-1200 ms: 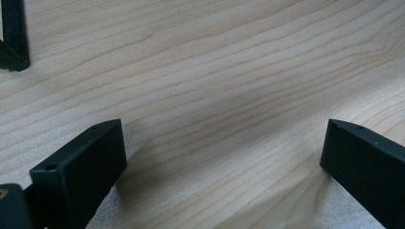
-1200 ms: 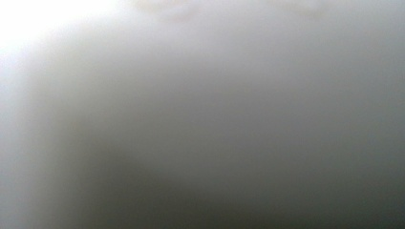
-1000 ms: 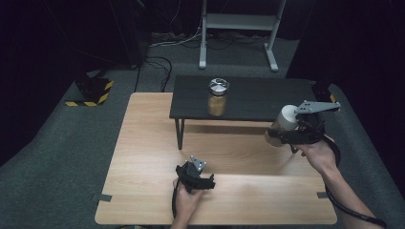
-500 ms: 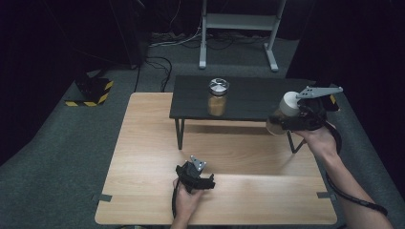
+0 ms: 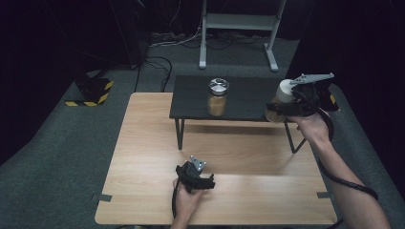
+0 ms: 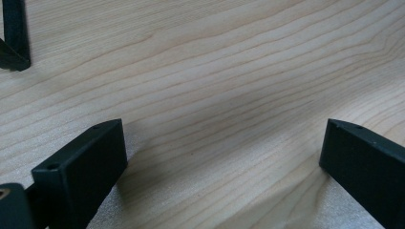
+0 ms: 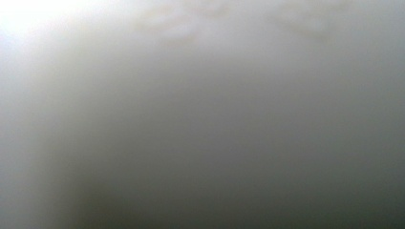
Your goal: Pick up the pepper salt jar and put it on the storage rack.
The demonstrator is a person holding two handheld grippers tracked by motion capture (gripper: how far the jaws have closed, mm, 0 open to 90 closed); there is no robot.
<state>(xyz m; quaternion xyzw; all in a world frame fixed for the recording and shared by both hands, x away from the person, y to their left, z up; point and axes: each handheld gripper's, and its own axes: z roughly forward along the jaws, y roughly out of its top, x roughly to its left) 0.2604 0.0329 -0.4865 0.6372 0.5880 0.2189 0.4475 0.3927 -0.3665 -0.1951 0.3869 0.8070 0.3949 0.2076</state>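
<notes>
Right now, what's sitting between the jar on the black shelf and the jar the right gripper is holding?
Nothing: the high view shows bare black shelf between the standing jar and the held jar.

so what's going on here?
A person works two handheld grippers at a wooden table. The right gripper is shut on a white-lidded jar, held in the air at the right end of the small black shelf. A second jar with a metal lid stands on that shelf. The left gripper rests on the wooden table, jaws open, holding nothing.
</notes>
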